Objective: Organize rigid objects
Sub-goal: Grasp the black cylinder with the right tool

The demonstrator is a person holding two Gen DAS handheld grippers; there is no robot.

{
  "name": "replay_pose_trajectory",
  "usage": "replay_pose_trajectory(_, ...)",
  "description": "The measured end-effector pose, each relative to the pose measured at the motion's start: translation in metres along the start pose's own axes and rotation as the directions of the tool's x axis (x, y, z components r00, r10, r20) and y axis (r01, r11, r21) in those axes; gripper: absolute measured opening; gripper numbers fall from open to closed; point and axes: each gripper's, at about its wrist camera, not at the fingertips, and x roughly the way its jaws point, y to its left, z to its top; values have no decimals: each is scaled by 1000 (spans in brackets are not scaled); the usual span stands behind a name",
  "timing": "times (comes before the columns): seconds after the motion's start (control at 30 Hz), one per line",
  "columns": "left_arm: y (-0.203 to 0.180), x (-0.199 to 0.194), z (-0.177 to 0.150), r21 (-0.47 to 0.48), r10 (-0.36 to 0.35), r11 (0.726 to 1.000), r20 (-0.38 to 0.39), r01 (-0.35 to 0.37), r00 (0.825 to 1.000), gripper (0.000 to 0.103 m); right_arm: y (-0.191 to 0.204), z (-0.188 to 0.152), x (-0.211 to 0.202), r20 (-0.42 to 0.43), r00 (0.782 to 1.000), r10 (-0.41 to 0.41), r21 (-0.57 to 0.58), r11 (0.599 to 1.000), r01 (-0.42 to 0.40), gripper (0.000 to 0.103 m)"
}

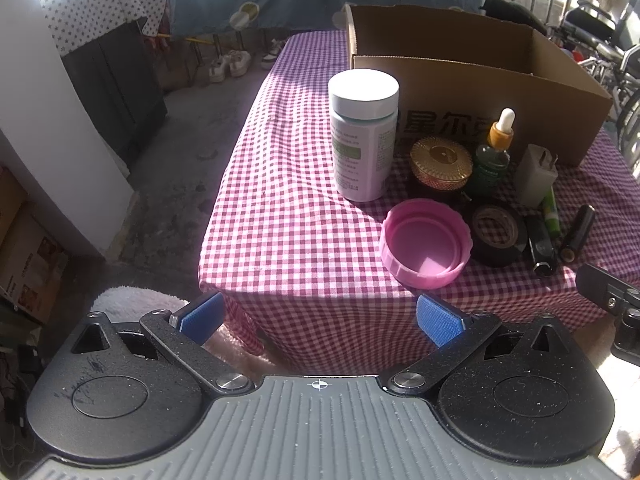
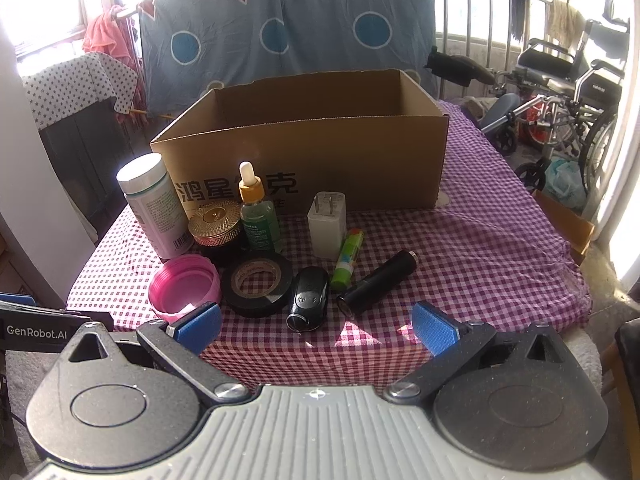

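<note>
An open cardboard box [image 2: 304,160] [image 1: 480,92] stands at the back of the checked table. In front of it sit a white pill bottle [image 1: 362,136] [image 2: 154,208], a gold-lidded jar [image 2: 214,224] [image 1: 440,164], a green dropper bottle [image 2: 258,216] [image 1: 494,156], a white charger [image 2: 326,224] [image 1: 534,176], a pink lid [image 1: 426,244] [image 2: 184,286], black tape [image 2: 258,284] [image 1: 498,234], a black key fob [image 2: 308,304] [image 1: 542,248], a green tube [image 2: 348,262] [image 1: 550,210] and a black cylinder [image 2: 378,282] [image 1: 578,234]. My left gripper [image 1: 320,318] and right gripper [image 2: 316,322] hang open before the table's near edge, holding nothing.
The purple-checked cloth [image 2: 500,248] is bare on the right half of the table. A wheelchair [image 2: 560,92] and railing stand at the right. A dark cabinet [image 1: 116,92] and shoes [image 1: 230,64] are on the floor at the left. A blue blanket [image 2: 280,28] hangs behind.
</note>
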Motion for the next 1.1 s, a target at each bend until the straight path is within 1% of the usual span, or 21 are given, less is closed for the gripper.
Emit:
replay_pose_trajectory(0.07,-2,-3,0,11,-43,999,22,42,999,102,-6,1,-1,12,1000,-2,15,1000,2,103)
replay_pose_trajectory(0.1,-4,-4,1,13,-77,997,40,77,996,102,-10,2,-2,21,1000,-5,25,1000,4,103)
replay_pose_trajectory(0.2,-12,-9,3,52,-175,984,93,170,980,102,-25,4,-4,45,999,-16,60,998,13,103)
replay_pose_trajectory(0.27,-20,-11,4,99,-249,966,127,238,960,102,-39,4,-5,60,998,-32,90,996,26,103)
replay_pose_trajectory(0.33,-28,-12,7,139,-308,947,139,289,941,102,-53,4,-3,60,997,-43,122,992,36,103)
replay_pose_trajectory(0.37,-36,-11,8,176,-355,928,150,329,923,102,-59,5,-2,59,997,-45,136,990,37,101)
replay_pose_trajectory(0.4,-42,-11,9,201,-381,916,159,348,911,102,-64,6,0,56,998,-43,145,989,34,99)
replay_pose_trajectory(0.47,-55,-9,10,250,-420,893,162,375,893,100,-74,9,6,42,999,-30,164,986,23,91)
replay_pose_trajectory(0.5,-69,-6,12,290,-445,874,155,390,882,97,-78,11,10,36,999,-21,172,985,14,89)
replay_pose_trajectory(0.57,-88,-2,12,349,-466,848,136,398,874,93,-85,15,17,26,1000,3,192,981,-8,79)
replay_pose_trajectory(0.6,-97,0,12,380,-474,835,129,398,871,87,-87,17,22,19,1000,15,199,980,-18,77)
replay_pose_trajectory(0.63,-105,2,11,406,-474,826,126,390,872,77,-89,20,28,5,1000,30,204,978,-31,74)
replay_pose_trajectory(0.67,-112,3,10,428,-474,819,127,383,871,73,-91,21,34,-5,999,46,211,977,-44,70)
replay_pose_trajectory(0.8,-132,10,8,486,-478,790,108,373,872,58,-92,25,60,-51,994,97,223,971,-83,64)
replay_pose_trajectory(0.87,-137,13,8,494,-474,786,95,372,875,55,-92,26,72,-80,991,105,226,970,-85,55)
replay_pose_trajectory(0.93,-142,17,9,500,-467,784,83,369,880,47,-94,26,82,-101,987,124,241,966,-97,49)
replay_pose_trajectory(1.0,-144,19,9,506,-462,781,74,366,884,43,-96,26,89,-117,983,141,249,962,-108,46)
replay_pose_trajectory(1.03,-146,20,10,508,-459,780,67,366,886,41,-95,27,90,-112,985,133,233,967,-104,42)
replay_pose_trajectory(1.1,-151,24,11,512,-457,775,50,370,888,38,-94,28,91,-114,985,126,207,973,-100,40)
